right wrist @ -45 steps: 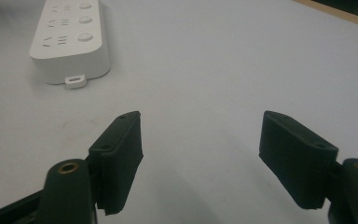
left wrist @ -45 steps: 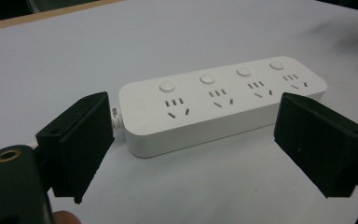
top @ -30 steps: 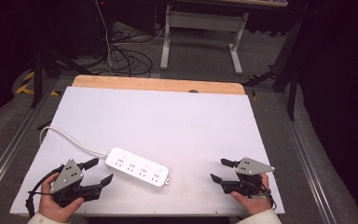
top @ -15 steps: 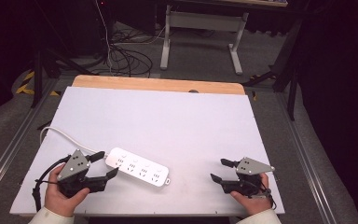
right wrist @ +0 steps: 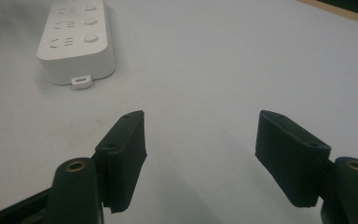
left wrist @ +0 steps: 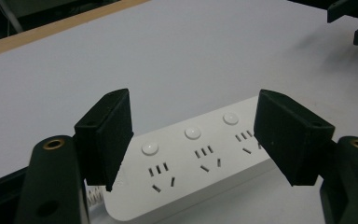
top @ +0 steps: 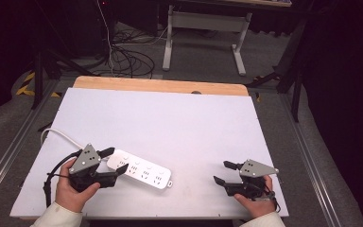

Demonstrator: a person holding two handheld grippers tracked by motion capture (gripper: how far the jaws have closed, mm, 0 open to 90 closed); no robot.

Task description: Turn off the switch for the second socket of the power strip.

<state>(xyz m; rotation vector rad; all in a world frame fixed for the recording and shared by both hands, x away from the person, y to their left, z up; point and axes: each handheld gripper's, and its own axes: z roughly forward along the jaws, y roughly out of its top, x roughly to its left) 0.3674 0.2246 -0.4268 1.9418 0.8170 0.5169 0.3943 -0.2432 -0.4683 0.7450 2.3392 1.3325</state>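
Note:
A white power strip (top: 141, 171) lies flat on the white table (top: 170, 123) near the front left, its white cord (top: 59, 134) running off to the left. My left gripper (top: 114, 160) stands open at the strip's cord end, one jaw on each side of it. In the left gripper view the power strip (left wrist: 196, 154) with round buttons and sockets lies between the two spread fingers (left wrist: 106, 137). My right gripper (top: 223, 172) is open near the front right, apart from the strip, with bare table between its jaws. In the right gripper view the power strip (right wrist: 77, 37) lies far off at the upper left.
A wooden strip (top: 160, 86) runs along the table's far edge. Beyond it on the floor are cables (top: 123, 56) and a grey desk frame (top: 203, 28). Metal rails (top: 307, 151) flank the table on both sides.
My left gripper has moved right and forward, from the table's front left up to the cord end of the power strip. The right gripper has stayed still.

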